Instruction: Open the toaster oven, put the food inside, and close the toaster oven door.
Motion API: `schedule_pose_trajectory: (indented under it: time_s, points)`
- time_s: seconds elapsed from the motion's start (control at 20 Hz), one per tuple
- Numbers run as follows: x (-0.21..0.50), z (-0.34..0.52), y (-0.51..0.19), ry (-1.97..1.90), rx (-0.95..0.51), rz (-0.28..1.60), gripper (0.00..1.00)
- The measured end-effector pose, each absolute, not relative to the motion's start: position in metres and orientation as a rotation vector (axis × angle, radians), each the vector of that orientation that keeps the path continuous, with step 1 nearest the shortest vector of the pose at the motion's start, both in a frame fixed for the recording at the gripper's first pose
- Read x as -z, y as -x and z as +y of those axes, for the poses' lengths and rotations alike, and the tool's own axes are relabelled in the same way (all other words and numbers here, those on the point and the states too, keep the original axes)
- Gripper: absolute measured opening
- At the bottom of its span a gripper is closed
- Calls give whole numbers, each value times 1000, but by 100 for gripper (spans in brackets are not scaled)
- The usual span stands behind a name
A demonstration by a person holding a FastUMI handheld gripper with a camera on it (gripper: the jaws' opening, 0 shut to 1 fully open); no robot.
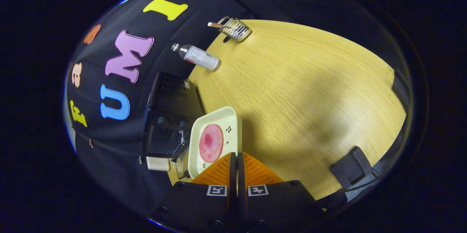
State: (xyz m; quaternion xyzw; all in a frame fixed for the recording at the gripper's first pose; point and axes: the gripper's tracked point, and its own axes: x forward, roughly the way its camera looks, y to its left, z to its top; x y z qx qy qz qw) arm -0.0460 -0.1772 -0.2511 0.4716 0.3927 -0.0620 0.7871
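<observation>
My gripper (237,155) holds the rim of a cream tray (218,115), its orange fingers (219,171) nearly together with the tray's near edge pinched between them. A round pink slice of food (211,143) lies on the tray. The tray hangs tilted above the wooden table (303,90), just ahead of the fingers. Right beside it stands the black toaster oven (171,112), with its knobs (163,121) facing the tray. The tray covers part of the oven's front, so I cannot tell how the door stands.
A white bottle (199,57) stands on the table beyond the oven. A metal wire rack (236,28) sits at the table's far end. A black clamp (351,166) grips the table's edge near the fingers. A small white block (157,163) lies by the oven.
</observation>
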Motion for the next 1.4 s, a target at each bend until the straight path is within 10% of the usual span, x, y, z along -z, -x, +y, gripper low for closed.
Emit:
schedule_pose_trajectory:
  time_s: [1.4]
  points:
    - [222, 50, -55, -1079, 106, 638, 6]
